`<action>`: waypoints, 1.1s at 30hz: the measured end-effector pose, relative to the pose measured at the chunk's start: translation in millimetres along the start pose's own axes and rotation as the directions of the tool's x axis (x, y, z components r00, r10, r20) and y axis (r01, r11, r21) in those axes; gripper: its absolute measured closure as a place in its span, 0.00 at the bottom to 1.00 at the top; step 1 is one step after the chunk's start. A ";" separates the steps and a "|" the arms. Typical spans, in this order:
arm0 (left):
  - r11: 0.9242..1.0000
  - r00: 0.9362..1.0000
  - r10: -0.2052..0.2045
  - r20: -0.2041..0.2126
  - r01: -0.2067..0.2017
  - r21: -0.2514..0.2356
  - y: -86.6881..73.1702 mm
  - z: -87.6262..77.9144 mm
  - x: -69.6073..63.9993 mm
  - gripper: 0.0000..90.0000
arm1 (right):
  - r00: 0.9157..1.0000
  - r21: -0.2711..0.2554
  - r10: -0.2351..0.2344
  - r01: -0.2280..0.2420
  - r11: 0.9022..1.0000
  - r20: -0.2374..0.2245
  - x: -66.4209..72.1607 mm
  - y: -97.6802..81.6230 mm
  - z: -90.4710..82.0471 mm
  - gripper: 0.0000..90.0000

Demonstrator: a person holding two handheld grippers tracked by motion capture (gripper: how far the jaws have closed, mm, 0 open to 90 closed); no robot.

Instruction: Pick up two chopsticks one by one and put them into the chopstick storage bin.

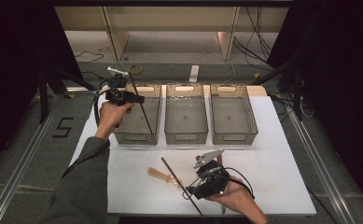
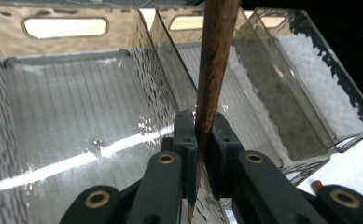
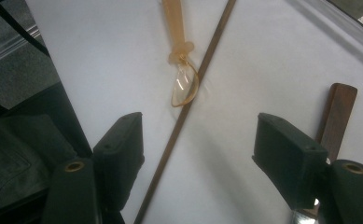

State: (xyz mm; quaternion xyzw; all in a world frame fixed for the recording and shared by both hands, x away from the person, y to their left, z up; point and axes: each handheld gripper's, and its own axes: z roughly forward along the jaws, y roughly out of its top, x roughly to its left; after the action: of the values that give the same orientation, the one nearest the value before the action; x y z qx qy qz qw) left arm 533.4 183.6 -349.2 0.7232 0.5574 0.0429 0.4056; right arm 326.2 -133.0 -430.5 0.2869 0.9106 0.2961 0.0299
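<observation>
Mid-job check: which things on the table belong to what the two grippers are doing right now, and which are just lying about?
In the job:
- left gripper, jaws shut on a dark chopstick
- left bin beneath it
- right gripper, jaws open
- second chopstick lying between them

Lying about:
- middle bin
- right bin
- translucent plastic spoon
- brown wooden handle beside the right gripper

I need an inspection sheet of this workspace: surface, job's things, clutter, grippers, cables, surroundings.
Surface: white table top, flat.
Job's things: dark wooden chopstick over the left clear plastic bin; second dark chopstick, translucent amber plastic spoon and brown-handled utensil lie on the table; two more clear bins stand alongside.
Clutter: nothing seen.
Grippers: left hand-held gripper shut on the chopstick; right hand-held gripper open above the second chopstick.
Cables: black cable trails from the left gripper.
Surroundings: grey floor, floor cables.
</observation>
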 end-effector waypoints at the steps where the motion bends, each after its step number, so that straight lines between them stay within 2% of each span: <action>1: 1.000 1.000 0.003 -0.005 -0.003 0.006 -0.3 2.7 -0.3 0.92 | 1.000 0.002 0.008 -0.008 1.000 -0.003 0.1 0.3 -0.6 0.37; 2: 1.000 1.000 -0.001 -0.010 0.001 0.010 -0.6 5.2 -0.3 0.92 | 1.000 -0.003 0.029 -0.029 1.000 -0.003 1.0 0.8 -0.6 0.37; 3: 1.000 1.000 -0.008 -0.012 0.009 0.011 -0.7 7.5 0.2 0.92 | 1.000 0.002 0.001 -0.001 1.000 0.000 -0.4 0.1 -0.3 0.37; 8: 0.999 0.999 -0.011 -0.050 0.013 0.032 -1.1 16.4 1.8 0.91 | 1.000 0.002 -0.002 0.002 1.000 0.001 -0.2 0.6 -0.2 0.37; 10: 0.999 0.997 -0.006 -0.082 0.009 0.040 -0.7 18.2 0.8 0.86 | 1.000 0.006 0.002 -0.002 1.000 0.001 -0.5 0.8 -0.3 0.37; 12: 0.999 0.992 0.017 -0.129 -0.010 0.052 -0.4 20.4 -2.3 0.85 | 1.000 0.005 0.008 -0.008 1.000 0.000 -0.6 1.0 0.1 0.37; 14: 0.998 0.989 0.016 -0.148 -0.008 0.055 0.3 22.4 -3.4 0.79 | 1.000 0.007 -0.001 0.001 1.000 -0.001 -0.8 1.0 0.8 0.37; 17: 0.999 0.987 0.014 -0.162 -0.006 0.054 -0.7 24.0 -3.8 0.78 | 1.000 0.009 0.002 -0.002 1.000 -0.005 0.6 1.3 1.1 0.37; 19: 0.999 0.985 0.009 -0.173 -0.001 0.042 -1.8 22.9 -3.9 0.70 | 1.000 0.013 -0.006 0.006 1.000 -0.004 0.4 1.1 0.7 0.37; 22: 1.000 0.991 -0.003 -0.132 0.003 0.002 -3.6 16.4 -5.6 0.57 | 1.000 0.007 0.003 -0.003 1.000 -0.003 -0.1 1.5 0.2 0.37; 25: 0.999 0.996 0.003 -0.084 -0.006 -0.035 -6.5 7.1 -14.3 0.44 | 1.000 0.008 0.008 -0.008 1.000 -0.001 -0.6 1.5 0.1 0.37; 27: 0.998 0.997 0.038 -0.070 -0.041 -0.040 -9.4 0.7 -23.4 0.37 | 1.000 0.007 0.010 -0.010 1.000 -0.003 -0.4 2.0 0.1 0.37; 28: 0.997 0.997 0.051 -0.064 -0.055 -0.049 -11.0 -2.8 -27.8 0.33 | 1.000 0.003 0.027 -0.027 1.000 0.000 0.7 2.5 0.4 0.37; 29: 0.996 0.997 0.057 -0.045 -0.060 -0.061 -12.6 -6.8 -31.5 0.31 | 1.000 0.011 0.006 -0.006 1.000 0.001 -0.3 2.2 0.5 0.37; 33: 0.989 0.996 0.087 0.022 -0.084 -0.122 -23.5 -22.0 -44.7 0.27 | 1.000 0.024 0.012 -0.012 1.000 0.009 0.3 3.2 0.8 0.38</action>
State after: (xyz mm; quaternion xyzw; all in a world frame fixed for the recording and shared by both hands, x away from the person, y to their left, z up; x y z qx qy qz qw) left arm 487.2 159.1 -332.0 0.7210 0.5166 0.0843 0.4540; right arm 327.8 -130.3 -429.3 0.2939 0.9122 0.2841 0.0286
